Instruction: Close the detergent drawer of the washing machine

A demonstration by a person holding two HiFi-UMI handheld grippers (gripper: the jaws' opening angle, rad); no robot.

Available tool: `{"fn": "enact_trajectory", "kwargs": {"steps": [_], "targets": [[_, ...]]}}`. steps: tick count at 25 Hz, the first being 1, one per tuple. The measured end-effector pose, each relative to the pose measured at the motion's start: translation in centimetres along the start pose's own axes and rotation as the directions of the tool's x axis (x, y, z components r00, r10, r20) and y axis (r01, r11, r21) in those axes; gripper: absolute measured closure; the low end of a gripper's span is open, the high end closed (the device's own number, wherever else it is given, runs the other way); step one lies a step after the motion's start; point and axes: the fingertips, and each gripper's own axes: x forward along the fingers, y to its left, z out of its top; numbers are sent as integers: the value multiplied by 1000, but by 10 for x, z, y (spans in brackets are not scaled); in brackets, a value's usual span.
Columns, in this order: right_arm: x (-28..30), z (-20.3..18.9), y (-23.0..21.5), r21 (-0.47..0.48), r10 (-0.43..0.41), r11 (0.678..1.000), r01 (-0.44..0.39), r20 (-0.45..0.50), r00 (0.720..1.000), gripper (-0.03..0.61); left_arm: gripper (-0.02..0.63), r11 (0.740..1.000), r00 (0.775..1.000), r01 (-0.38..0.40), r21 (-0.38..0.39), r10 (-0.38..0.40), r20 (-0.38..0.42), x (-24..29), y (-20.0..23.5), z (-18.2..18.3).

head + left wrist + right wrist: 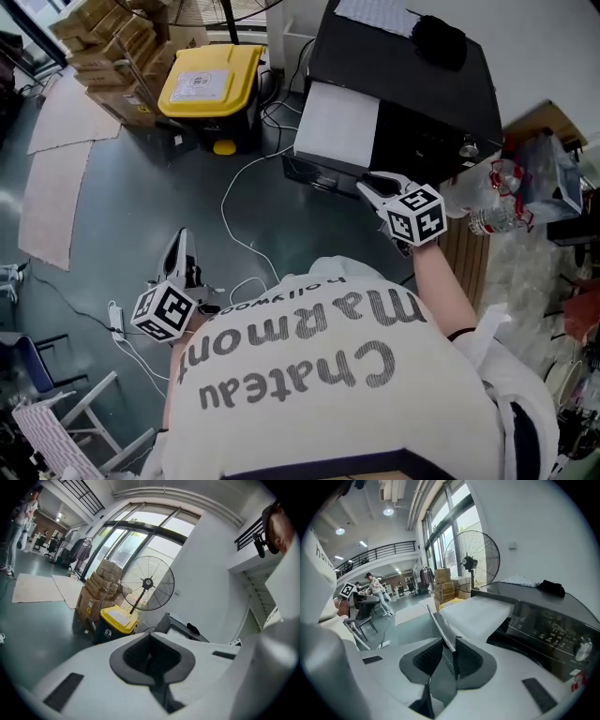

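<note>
Obs. Washing machine (403, 89) sits at 1 o'clock in the head view. Its detergent drawer (337, 122), which I take to be the white-topped slab jutting from the front, stands out, not yet home. Right gripper (373, 186) is at the drawer's near corner. In the right gripper view its fingers (471, 660) are part spread, astride a thin dark edge, apparently the drawer's front lip. A gap shows on one side, so no pinch. Left gripper (180, 246) hangs at 8 o'clock over the floor (122, 206), well apart from the machine, fingers (131, 658) pressed together on nothing.

Risks (judgement).
- Push lands at one corner: drawer may skew and bind in its slot.
- Loose straddle: fingers may skate off the lip.
- Fingers astride the lip could get nipped against the control panel (548, 630) as the drawer seats.

Count:
- washing machine 1
- drawer 1
- grippers 2
- knob (582, 649) 1
- dark cloth (439, 39) on machine top 1
- yellow-lidded bin (208, 80) 1, at 11 o'clock
- fan (472, 557) 1
</note>
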Motion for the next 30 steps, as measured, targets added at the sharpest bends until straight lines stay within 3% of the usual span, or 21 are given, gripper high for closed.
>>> {"fn": "enact_trajectory", "kwargs": {"steps": [13,30], "targets": [[6,8,-21,-20,12,1000,-12,-24,1000,472,606,997,995,-76,-10,76,58,-19,3,14],[20,29,-71,-31,48,998,-49,-21,999,474,606,993,993,-107,-48,110,52,19,-27,3]]}}
